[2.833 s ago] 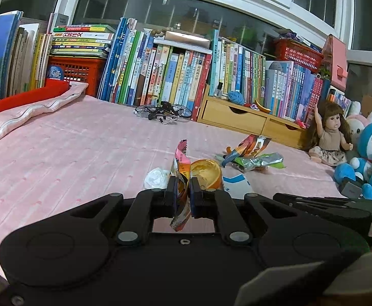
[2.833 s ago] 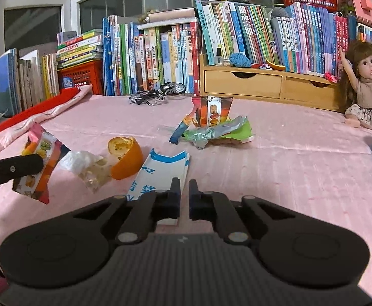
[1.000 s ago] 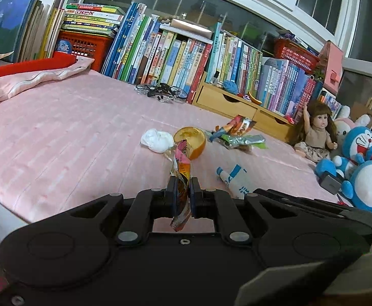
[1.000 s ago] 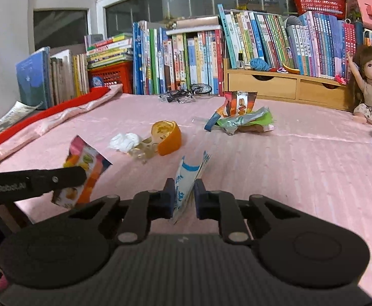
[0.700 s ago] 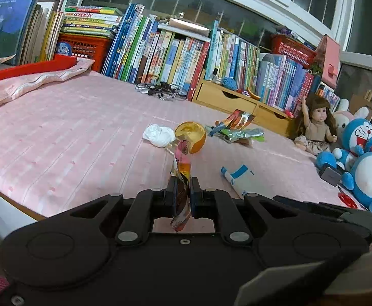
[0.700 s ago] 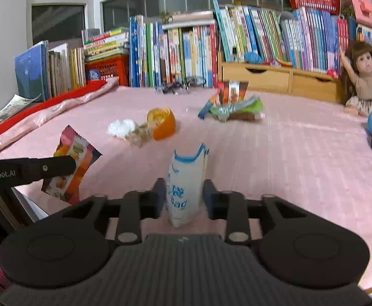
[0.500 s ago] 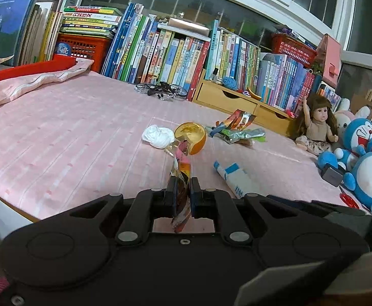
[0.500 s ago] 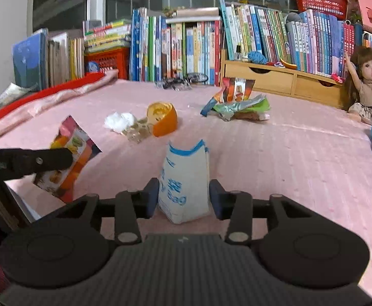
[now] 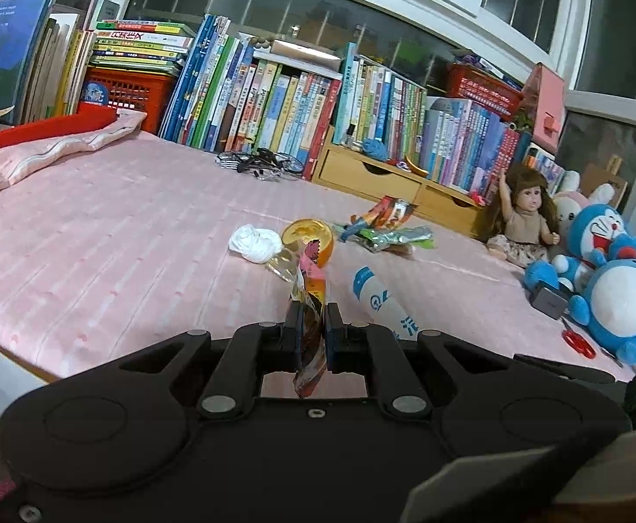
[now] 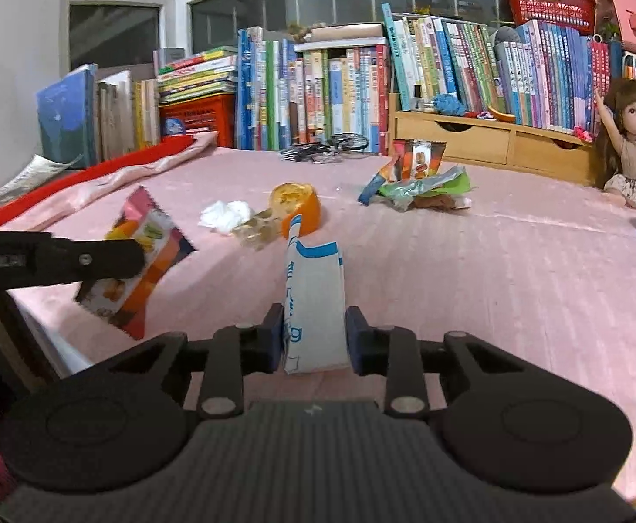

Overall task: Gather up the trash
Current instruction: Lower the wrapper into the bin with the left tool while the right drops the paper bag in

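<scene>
My left gripper (image 9: 311,331) is shut on a colourful snack wrapper (image 9: 308,300), held above the near edge of the pink bed (image 9: 100,239). The right wrist view shows that wrapper (image 10: 143,257) hanging from the left gripper's finger at the left. Held upright off the bed, a white and blue paper bag (image 10: 313,300) has my right gripper (image 10: 314,340) shut on it, the jaws pressing its two side edges. On the bed lie an orange peel (image 10: 296,207), a white tissue (image 10: 226,213), a clear plastic scrap (image 10: 255,229) and a heap of wrappers (image 10: 418,178).
Rows of books (image 9: 274,100) and a wooden drawer unit (image 9: 374,174) line the far side. A doll (image 9: 522,218), blue plush toys (image 9: 614,270) and red scissors (image 9: 577,342) lie at the right. A small toy bicycle (image 9: 261,163) lies near the books. A red-edged cushion (image 9: 35,139) is at the left.
My right gripper took the paper bag off the bed and lifted it; its jaws have widened and the bag now faces me flat. Both grippers drew back toward the bed's near edge.
</scene>
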Motion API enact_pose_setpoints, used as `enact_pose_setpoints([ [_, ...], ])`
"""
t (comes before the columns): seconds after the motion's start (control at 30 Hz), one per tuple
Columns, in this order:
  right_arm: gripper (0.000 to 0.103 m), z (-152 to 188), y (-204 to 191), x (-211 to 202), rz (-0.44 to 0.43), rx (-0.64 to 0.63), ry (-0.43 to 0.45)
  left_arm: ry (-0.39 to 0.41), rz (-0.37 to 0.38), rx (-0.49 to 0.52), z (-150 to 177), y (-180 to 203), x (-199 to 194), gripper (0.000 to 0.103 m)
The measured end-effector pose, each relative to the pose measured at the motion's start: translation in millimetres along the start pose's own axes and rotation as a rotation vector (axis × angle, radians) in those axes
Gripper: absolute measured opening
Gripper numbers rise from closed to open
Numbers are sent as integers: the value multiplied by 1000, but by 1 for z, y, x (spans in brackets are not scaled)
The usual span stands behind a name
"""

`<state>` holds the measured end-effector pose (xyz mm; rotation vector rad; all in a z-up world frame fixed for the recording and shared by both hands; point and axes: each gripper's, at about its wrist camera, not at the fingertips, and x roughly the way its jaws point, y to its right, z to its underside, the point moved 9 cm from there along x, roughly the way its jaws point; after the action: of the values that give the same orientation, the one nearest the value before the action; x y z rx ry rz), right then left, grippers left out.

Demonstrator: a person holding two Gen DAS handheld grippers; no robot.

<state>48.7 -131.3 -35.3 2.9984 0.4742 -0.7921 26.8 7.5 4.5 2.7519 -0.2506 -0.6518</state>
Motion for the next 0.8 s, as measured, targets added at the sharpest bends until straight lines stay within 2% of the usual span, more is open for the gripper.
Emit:
enact_pose_setpoints([
  [0.27, 34, 33, -18, -50, -61, 38, -25, -71, 27, 12, 35, 1, -34, 9],
  [0.43, 34, 57, -25, -76, -49, 44, -45, -116, 25, 32, 61, 3, -52, 9],
  [0.53, 34, 74, -28, -87, -46, 56, -71, -168, 16, 7, 84, 2, -58, 9],
  [0.8, 34, 131, -30, -79, -37, 88, -246, -340, -4, 19, 152, -2, -56, 9],
])
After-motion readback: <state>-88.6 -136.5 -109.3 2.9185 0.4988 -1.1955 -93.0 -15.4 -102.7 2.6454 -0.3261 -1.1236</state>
